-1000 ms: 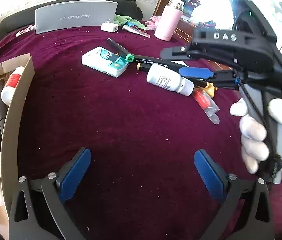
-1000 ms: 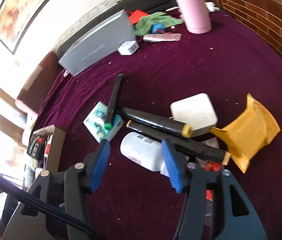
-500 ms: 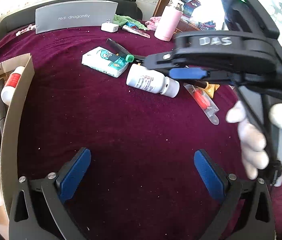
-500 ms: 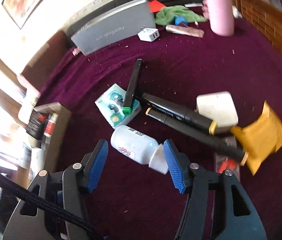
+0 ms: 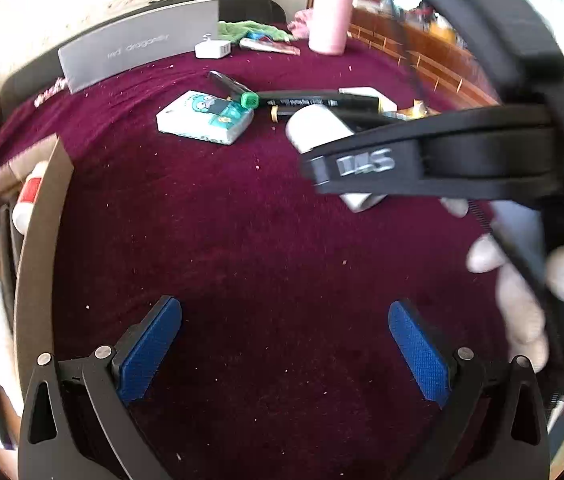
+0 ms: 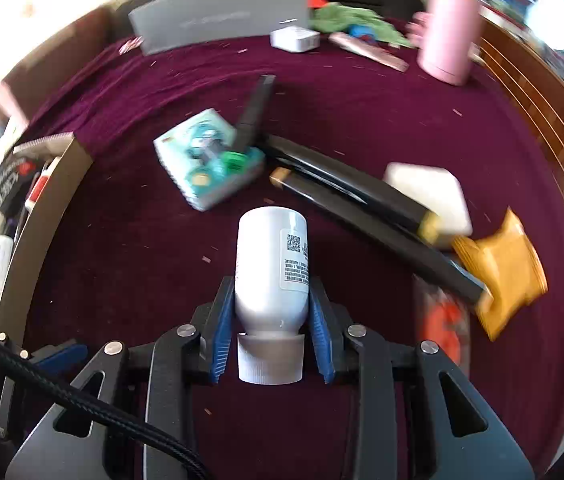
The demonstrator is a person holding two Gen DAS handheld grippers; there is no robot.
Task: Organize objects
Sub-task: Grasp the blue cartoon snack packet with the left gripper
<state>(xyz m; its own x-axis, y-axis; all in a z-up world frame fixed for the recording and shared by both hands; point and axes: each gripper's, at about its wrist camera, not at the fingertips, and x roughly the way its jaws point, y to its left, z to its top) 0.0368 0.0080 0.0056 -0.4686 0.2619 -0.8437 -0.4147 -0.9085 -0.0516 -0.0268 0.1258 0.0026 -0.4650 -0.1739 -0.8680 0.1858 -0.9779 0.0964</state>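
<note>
Right tongs (image 6: 268,320) closing on white plastic bottle (image 6: 272,264); left tongs (image 5: 284,344) open, empty. Cardboard box (image 6: 52,208) left partly filled; black markers (image 6: 358,216) ahead remain unsorted.

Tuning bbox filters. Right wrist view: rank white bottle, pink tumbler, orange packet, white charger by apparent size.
1. white bottle, inflated by nearness; the closing right gripper pads flank it
2. pink tumbler and orange packet: similar, unranked
3. white charger
</note>
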